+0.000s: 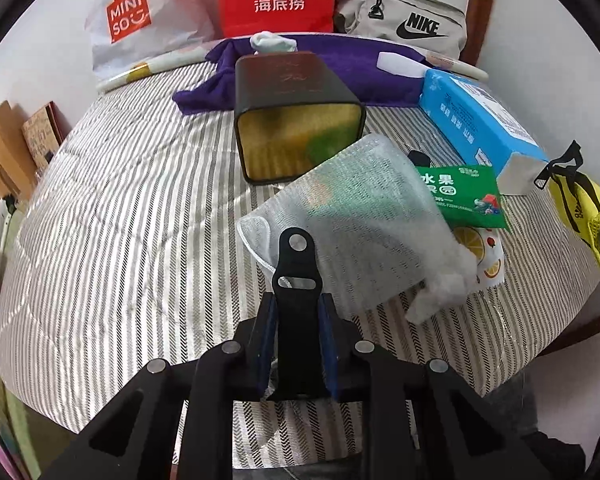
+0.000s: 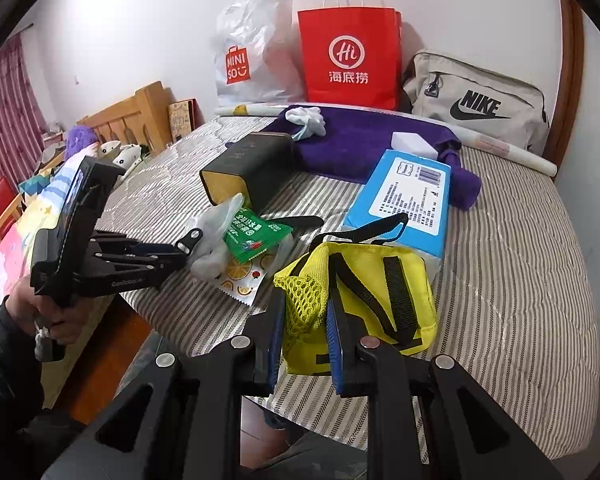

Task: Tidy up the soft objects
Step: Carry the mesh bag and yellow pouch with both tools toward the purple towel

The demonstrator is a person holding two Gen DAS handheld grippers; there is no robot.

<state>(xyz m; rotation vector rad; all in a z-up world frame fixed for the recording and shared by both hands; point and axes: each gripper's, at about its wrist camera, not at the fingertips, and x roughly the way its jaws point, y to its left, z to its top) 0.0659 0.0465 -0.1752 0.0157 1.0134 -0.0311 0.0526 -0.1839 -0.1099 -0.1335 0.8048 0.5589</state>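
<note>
We see a translucent white mesh pouch [image 1: 352, 224] with a black strap tab, the left hand-held gripper [image 1: 296, 354] clenched on that tab just above the striped quilted bed [image 1: 120, 200]. Beside it, the right hand-held gripper [image 2: 304, 344] clamps a yellow nylon bag [image 2: 364, 300] by its netted side pocket, near a glossy blue tissue pack [image 2: 404, 196]

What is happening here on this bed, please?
A person is sorting soft things on a striped bed with two hand-held grippers. The left gripper is shut on the black clip of a mesh pouch, which lies over a green packet. The right gripper is shut on the mesh side of a yellow bag, held up in front of a blue pack. A dark box lies on its side behind them.
</note>
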